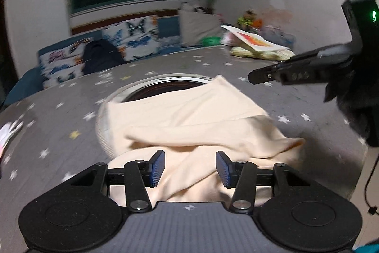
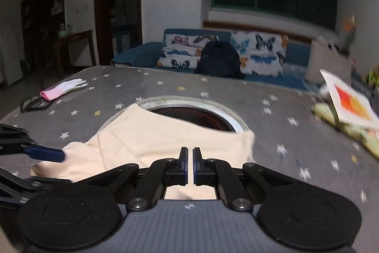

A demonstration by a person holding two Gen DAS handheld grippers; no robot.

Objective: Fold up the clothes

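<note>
A cream garment [image 1: 189, 115] lies crumpled on the grey star-print table cover [image 1: 59, 134], partly over a round recess [image 1: 165, 87] in the table. My left gripper [image 1: 190, 167] is open just above the garment's near folds, with nothing between its blue pads. My right gripper [image 2: 190, 165] is shut over the garment [image 2: 165, 134], and no cloth shows between its pads. In the left wrist view the right gripper [image 1: 260, 76] hangs in the air at the right, clear of the cloth. A blue fingertip [image 2: 45, 153] of the left gripper shows at the garment's left edge.
A white glove with a pink cuff [image 2: 64, 88] lies at the table's far left. A card with an orange picture [image 2: 350, 101] rests on a green-patterned bundle [image 2: 355, 132] at the right. Behind the table stands a sofa with butterfly cushions [image 2: 260, 51] and a dark backpack [image 2: 218, 61].
</note>
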